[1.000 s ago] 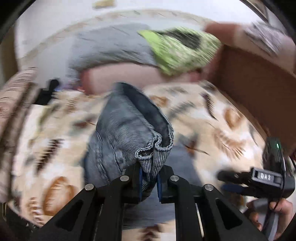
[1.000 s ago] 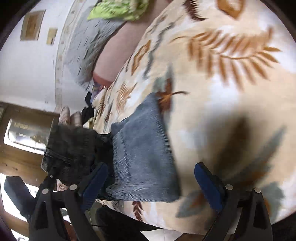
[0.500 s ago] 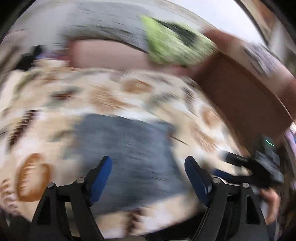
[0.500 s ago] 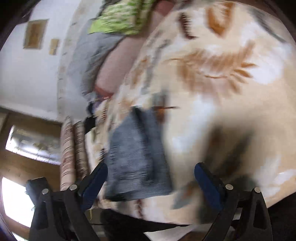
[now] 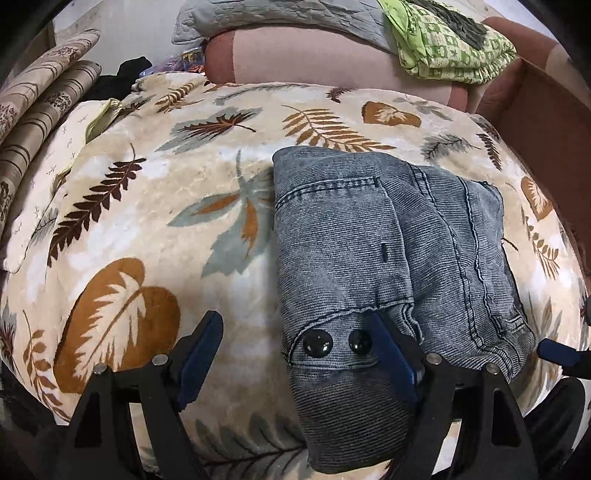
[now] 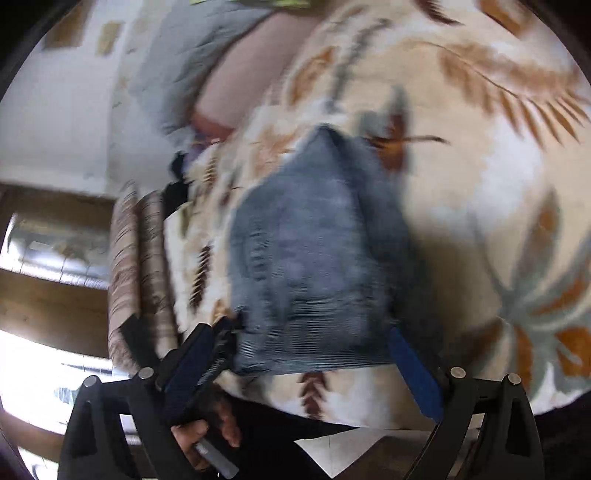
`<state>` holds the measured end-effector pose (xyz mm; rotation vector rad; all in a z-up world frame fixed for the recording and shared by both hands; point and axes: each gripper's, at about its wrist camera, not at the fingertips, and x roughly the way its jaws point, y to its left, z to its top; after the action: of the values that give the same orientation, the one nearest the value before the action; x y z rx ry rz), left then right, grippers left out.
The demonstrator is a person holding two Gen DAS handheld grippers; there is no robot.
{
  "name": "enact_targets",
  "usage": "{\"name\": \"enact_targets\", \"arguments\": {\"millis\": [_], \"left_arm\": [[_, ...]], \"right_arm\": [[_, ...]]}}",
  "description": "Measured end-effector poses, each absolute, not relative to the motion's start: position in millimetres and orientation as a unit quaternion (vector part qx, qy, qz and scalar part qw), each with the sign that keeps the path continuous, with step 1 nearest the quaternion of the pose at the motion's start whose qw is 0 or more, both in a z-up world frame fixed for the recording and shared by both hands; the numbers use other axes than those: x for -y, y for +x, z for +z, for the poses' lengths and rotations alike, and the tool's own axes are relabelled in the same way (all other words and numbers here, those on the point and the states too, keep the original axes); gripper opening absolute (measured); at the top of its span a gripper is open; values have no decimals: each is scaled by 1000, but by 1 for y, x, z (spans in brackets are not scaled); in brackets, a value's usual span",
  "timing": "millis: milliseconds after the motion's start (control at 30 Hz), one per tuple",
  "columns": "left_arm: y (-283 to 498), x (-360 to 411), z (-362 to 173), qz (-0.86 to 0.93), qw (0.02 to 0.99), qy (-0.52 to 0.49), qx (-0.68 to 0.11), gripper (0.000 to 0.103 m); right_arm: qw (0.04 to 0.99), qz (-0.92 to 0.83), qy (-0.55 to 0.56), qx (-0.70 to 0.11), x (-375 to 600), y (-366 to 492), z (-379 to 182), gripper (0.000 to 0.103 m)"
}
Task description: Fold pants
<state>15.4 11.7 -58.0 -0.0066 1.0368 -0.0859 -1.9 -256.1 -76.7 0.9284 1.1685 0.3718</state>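
Note:
The grey-blue denim pants (image 5: 388, 251) lie folded into a compact bundle on the leaf-print blanket (image 5: 147, 206), with two black buttons at the near end. My left gripper (image 5: 295, 362) is open and empty, its fingers straddling the bundle's near left corner. In the blurred right wrist view the pants (image 6: 314, 258) lie just ahead of my right gripper (image 6: 303, 373), which is open and empty. A blue fingertip of the right gripper (image 5: 557, 352) shows at the left wrist view's right edge.
A pink bolster (image 5: 314, 62) with a grey quilt (image 5: 280, 14) and a green patterned cloth (image 5: 450, 48) lies at the back. Striped cushions (image 5: 40, 107) are on the left. A brown headboard (image 5: 546, 122) stands on the right. The bed edge is near me.
My left gripper let go of the pants hem and opened; the folded bundle now lies flat. My right gripper stayed open and came closer to the bundle.

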Motion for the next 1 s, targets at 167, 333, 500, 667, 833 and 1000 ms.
{"name": "enact_targets", "arguments": {"millis": [167,333,500,667,833,1000], "left_arm": [[32,-14,-63,-35,862,-11,-506,82],[31,-8,-64,-22,869,5,-494,83],[31,-12,-65,-30,868,-2,-496,84],[30,-9,-67,-21,871,6,-490,86],[30,-12,-58,-34,868,13,-495,85],[21,-28,-14,-43,890,-34,-452,85]], "right_arm": [[721,179,421,-520,255,3,-74,94],[706,160,422,-545,245,7,-94,82],[712,135,422,-545,250,3,-99,74],[719,146,377,-566,234,15,-100,65],[750,155,305,-567,218,16,-81,19],[817,134,178,-531,205,5,-33,18]]}}
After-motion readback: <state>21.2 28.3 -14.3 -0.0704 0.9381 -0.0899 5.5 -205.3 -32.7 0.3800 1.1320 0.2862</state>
